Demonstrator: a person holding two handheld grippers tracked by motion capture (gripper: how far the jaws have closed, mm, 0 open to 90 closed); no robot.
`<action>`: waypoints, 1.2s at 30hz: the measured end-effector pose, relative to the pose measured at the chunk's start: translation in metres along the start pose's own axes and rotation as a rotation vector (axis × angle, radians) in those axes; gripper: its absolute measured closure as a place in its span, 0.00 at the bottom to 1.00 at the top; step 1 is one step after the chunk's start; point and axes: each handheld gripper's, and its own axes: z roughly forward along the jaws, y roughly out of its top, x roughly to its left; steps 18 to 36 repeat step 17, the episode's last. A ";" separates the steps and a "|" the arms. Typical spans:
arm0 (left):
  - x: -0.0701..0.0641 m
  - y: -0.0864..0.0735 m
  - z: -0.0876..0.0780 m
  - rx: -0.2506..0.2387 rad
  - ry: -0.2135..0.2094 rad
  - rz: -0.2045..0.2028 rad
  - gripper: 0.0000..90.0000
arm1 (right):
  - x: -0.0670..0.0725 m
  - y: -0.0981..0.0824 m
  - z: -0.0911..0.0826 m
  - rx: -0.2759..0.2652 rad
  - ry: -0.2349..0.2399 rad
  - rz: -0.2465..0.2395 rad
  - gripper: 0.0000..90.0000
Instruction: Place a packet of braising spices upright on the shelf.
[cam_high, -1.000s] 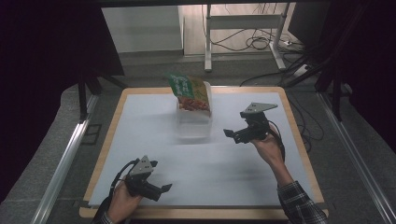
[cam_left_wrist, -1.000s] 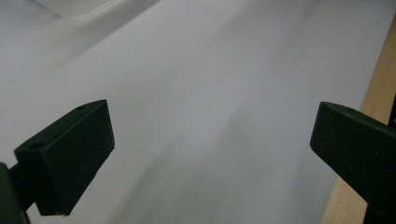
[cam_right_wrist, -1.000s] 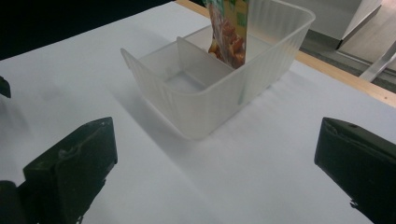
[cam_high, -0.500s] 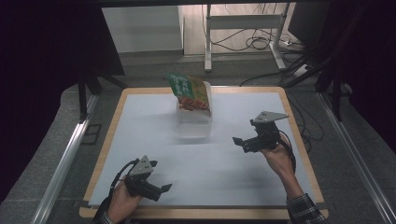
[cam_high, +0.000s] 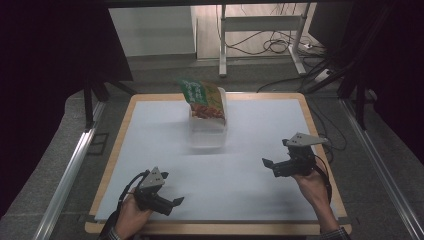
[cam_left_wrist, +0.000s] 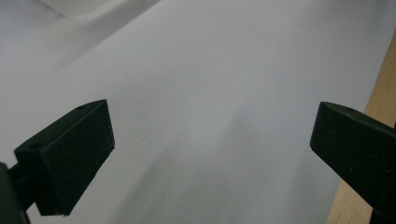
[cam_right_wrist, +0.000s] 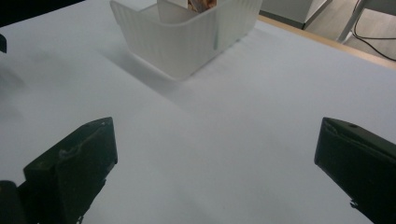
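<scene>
Snack bag (cam_high: 202, 97), green and red, stands tilted inside a translucent plastic bin (cam_high: 208, 135) at the far middle of the white desk (cam_high: 250, 175), its top leaning out over the bin's far rim. As a judgement, putting the bag into the bin looks done, and little seems left beyond perhaps straightening it or clearing the hands away. The right gripper (cam_high: 270, 166) hovers over the right part of the desk, well apart from the bin, with its fingers (cam_right_wrist: 74, 163) spread wide and nothing between them; the bin (cam_right_wrist: 187, 37) sits ahead of it in the right gripper view. The left gripper (cam_high: 175, 202) rests near the front edge at the left, its fingers (cam_left_wrist: 65, 158) likewise wide open and empty, only bare desk between them.
</scene>
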 end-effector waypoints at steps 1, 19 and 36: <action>0.000 0.000 0.000 0.001 0.002 0.001 0.00 | 0.000 -0.003 -0.002 0.001 -0.002 0.003 0.00; -0.001 0.000 0.002 0.013 0.006 0.012 0.00 | -0.004 -0.054 -0.016 0.064 -0.066 0.037 0.00; -0.001 0.000 0.002 0.013 0.006 0.012 0.00 | -0.004 -0.054 -0.016 0.064 -0.066 0.037 0.00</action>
